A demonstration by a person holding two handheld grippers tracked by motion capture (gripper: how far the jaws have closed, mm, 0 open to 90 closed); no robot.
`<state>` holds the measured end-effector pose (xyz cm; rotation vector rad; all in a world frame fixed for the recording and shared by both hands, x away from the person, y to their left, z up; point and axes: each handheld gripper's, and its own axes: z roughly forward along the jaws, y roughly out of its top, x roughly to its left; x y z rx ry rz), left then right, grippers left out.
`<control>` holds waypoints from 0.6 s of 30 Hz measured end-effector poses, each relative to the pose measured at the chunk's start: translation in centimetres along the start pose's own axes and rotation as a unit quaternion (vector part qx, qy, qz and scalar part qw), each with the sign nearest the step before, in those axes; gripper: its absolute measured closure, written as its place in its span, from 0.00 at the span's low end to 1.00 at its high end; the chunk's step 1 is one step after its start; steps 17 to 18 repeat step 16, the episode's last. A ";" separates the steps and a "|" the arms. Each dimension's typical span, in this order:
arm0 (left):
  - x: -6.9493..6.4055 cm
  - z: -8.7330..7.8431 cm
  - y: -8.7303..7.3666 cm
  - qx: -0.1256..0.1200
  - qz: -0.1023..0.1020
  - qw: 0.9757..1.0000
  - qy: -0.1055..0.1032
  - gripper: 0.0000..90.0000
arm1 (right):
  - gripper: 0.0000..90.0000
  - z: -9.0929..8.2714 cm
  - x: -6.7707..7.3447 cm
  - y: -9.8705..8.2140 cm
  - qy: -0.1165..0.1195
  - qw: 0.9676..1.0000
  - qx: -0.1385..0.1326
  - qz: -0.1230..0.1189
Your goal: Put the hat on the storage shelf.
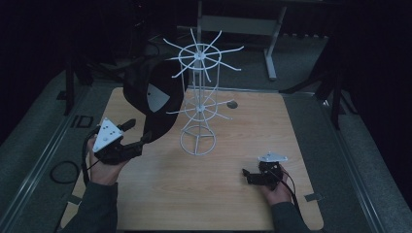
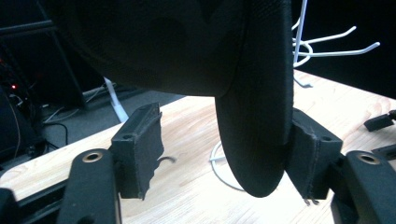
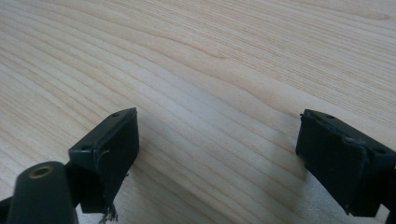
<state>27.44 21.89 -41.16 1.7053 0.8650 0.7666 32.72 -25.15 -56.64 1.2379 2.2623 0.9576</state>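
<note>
A black cap [image 1: 150, 92] hangs against the left side of a white wire rack [image 1: 199, 97] standing on the wooden table [image 1: 218, 194]. My left gripper [image 1: 139, 130] reaches up to the cap's lower edge. In the left gripper view the cap's brim [image 2: 254, 116] hangs between the jaws of that gripper [image 2: 224, 158]. The brim lies against the right pad [image 2: 308, 154], with a wide gap to the left pad [image 2: 140, 149], so the gripper is open. My right gripper [image 1: 247, 175] rests low over the table at the front right. It stands open [image 3: 219, 154] with bare wood between its jaws.
The rack's round wire base [image 1: 197, 141] sits at mid-table, and its thin arms [image 1: 228, 51] stick out all round at two heights. A small grey disc [image 1: 232, 104] lies behind it. Dark floor and a metal stand leg [image 1: 271, 58] lie beyond the far edge.
</note>
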 end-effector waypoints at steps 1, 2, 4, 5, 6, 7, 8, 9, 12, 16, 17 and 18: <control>0.0 0.0 0.0 0.001 -0.001 1.000 -0.002 0.36 | 0.15 0.0 0.0 0.0 0.000 1.000 0.000 0.000; 0.0 -0.1 0.0 0.000 -0.004 1.000 -0.004 0.35 | 0.15 0.0 0.0 0.0 0.000 1.000 0.000 0.000; -0.1 -0.3 0.1 -0.003 -0.005 1.000 -0.006 0.34 | 0.15 0.0 0.0 0.0 0.000 1.000 0.000 0.000; -0.2 -0.4 0.1 -0.006 -0.008 1.000 -0.007 0.33 | 0.15 0.0 0.0 0.0 0.000 1.000 0.000 0.000; -0.3 -0.5 0.1 -0.009 -0.010 1.000 -0.007 0.33 | 0.15 0.0 0.0 0.0 0.000 1.000 0.000 0.001; -0.4 -0.6 0.2 -0.010 -0.011 1.000 -0.007 0.33 | 0.15 0.0 0.0 0.0 0.000 1.000 0.000 0.001; -0.5 -0.6 0.2 -0.010 -0.014 1.000 -0.012 0.32 | 0.15 0.0 0.0 0.0 0.000 1.000 0.000 0.001; -0.5 -0.7 0.2 -0.009 -0.015 1.000 -0.014 0.32 | 0.15 0.0 0.0 0.0 0.000 1.000 0.000 0.000; -0.7 -0.8 0.2 -0.007 -0.025 0.999 -0.020 0.32 | 0.15 0.0 0.0 0.0 0.000 1.000 0.000 0.000; -0.7 -0.8 0.1 -0.005 -0.040 0.999 -0.027 0.34 | 0.15 0.0 0.0 0.0 0.000 1.000 0.000 0.000; -0.7 -0.8 0.1 -0.005 -0.040 0.999 -0.027 0.34 | 0.15 0.0 0.0 0.0 0.000 1.000 0.000 0.000; -0.7 -0.8 0.1 -0.005 -0.040 0.999 -0.027 0.34 | 0.15 0.0 0.0 0.0 0.000 1.000 0.000 0.000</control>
